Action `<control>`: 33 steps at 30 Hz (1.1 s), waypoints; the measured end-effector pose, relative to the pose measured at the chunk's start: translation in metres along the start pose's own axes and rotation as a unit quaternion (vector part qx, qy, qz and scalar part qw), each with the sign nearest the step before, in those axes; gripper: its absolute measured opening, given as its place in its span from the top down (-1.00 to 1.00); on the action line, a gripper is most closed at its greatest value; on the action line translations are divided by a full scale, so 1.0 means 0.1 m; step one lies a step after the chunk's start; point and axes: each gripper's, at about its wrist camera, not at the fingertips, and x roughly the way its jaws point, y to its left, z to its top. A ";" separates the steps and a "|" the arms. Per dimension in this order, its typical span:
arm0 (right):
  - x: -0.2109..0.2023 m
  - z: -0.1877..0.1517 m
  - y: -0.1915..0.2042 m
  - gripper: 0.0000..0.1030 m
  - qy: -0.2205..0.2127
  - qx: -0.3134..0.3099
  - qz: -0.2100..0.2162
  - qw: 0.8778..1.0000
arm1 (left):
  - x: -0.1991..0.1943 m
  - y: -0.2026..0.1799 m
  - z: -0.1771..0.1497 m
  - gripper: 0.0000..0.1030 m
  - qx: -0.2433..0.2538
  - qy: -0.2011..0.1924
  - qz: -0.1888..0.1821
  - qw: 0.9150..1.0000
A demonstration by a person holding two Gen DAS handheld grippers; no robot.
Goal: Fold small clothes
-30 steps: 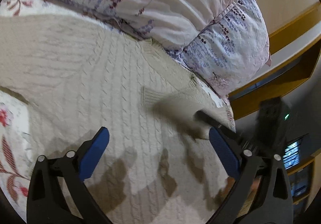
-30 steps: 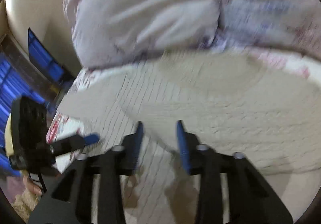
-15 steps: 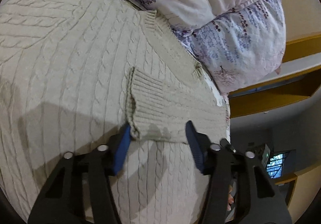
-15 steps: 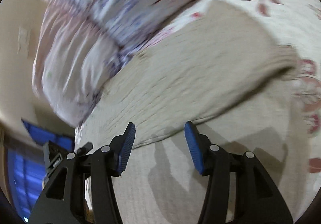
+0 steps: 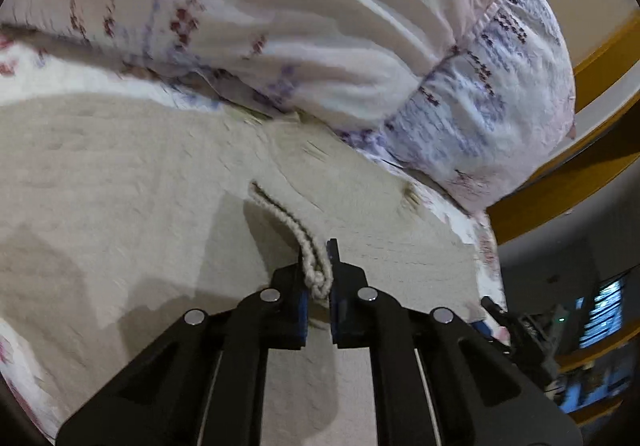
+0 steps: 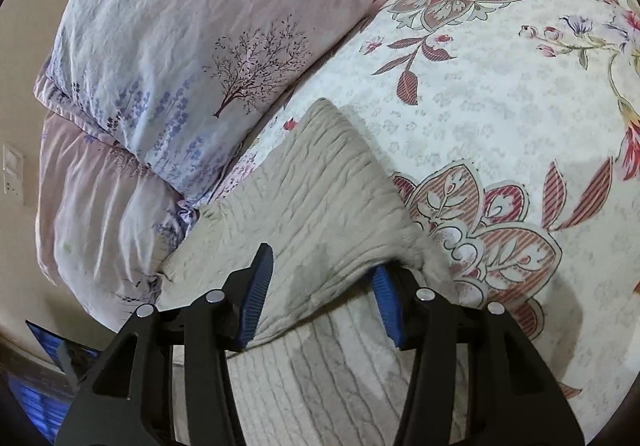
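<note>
the beige knit sweater (image 5: 120,174) lies across the bed (image 6: 500,118), one sleeve already folded in; the body fold looks still to do. left tongs (image 5: 318,266) pinch a sleeve edge, right tongs (image 6: 320,282) gape over a fold. pillows (image 6: 180,58) crowd the frame's upper left, open bedspread at right.

Both wrist views close over the sweater (image 5: 120,174) (image 6: 320,198), facing the shared pillows (image 5: 360,46) (image 6: 168,78).

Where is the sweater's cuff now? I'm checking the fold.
In the left wrist view the cuff is pinched in the left tool, lifted over the sweater, below the pillow.
</note>
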 end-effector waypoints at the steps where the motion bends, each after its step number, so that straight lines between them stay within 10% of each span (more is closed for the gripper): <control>1: 0.02 0.00 0.02 0.25 -0.005 -0.008 -0.013 1.000 | 0.03 0.04 0.00 0.85 -0.004 0.010 0.002 1.000; 3: 0.04 0.00 0.03 0.75 -0.015 -0.025 -0.033 0.999 | 0.10 0.09 -0.02 0.84 -0.010 0.025 0.012 1.000; 9: 0.00 -0.09 0.05 0.83 -0.021 -0.056 -0.083 0.995 | 0.16 0.19 -0.16 0.75 -0.014 0.042 0.035 0.998; 14: -0.24 -0.21 0.31 0.01 -0.028 -0.096 -0.083 0.992 | -0.18 0.25 -0.24 -0.05 -0.001 0.020 0.027 0.999; 16: -0.30 -0.29 0.51 0.01 -0.031 -0.135 -0.073 0.988 | -0.42 0.36 -0.27 -0.21 0.000 -0.002 0.021 1.000; 26: 0.43 -0.90 1.70 0.01 0.077 -0.329 -0.022 0.941 | -1.44 1.41 -0.41 -0.30 -0.122 -0.086 0.051 0.988; 33: 0.81 -1.19 1.84 -0.20 0.115 -0.372 -0.040 0.920 | -1.76 2.04 -0.42 -0.31 -0.210 -0.119 0.079 0.967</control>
